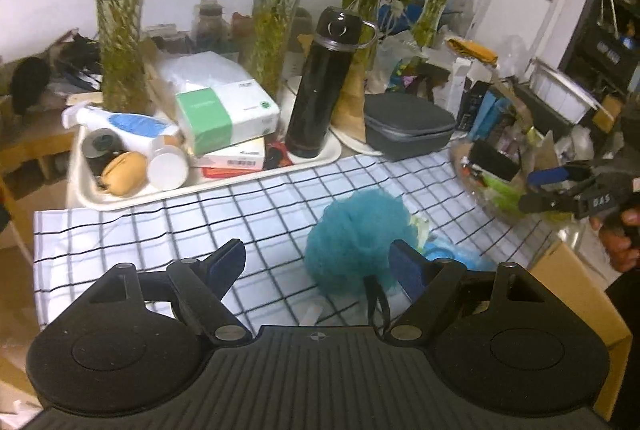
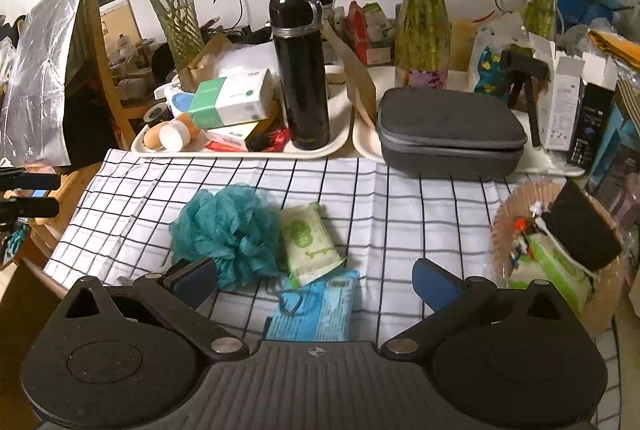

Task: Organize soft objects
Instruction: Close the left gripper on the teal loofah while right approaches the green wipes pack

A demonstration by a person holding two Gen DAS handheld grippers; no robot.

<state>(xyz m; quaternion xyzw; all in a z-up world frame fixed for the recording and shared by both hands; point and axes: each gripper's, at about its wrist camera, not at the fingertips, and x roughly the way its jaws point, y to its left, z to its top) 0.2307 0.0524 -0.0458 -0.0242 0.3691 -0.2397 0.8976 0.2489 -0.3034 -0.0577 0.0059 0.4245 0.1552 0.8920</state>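
Observation:
A teal mesh bath pouf (image 1: 358, 236) lies on the checked cloth (image 1: 160, 230). My left gripper (image 1: 320, 258) is open just in front of it, the pouf close to its right finger. In the right wrist view the pouf (image 2: 228, 230) lies left of a green-and-white soft pack (image 2: 308, 244) and a blue tissue pack (image 2: 316, 304). My right gripper (image 2: 316, 280) is open and empty, low over the two packs. A wicker basket (image 2: 504, 226) at the right holds a black sponge (image 2: 580, 230) and a green pack (image 2: 552, 266).
A cream tray (image 2: 240, 153) behind the cloth carries a black flask (image 2: 300, 69), tissue boxes and bottles. A grey zip case (image 2: 448, 131) sits on a second tray. Glass vases of bamboo (image 2: 422, 29) stand behind. Boxes crowd the right side.

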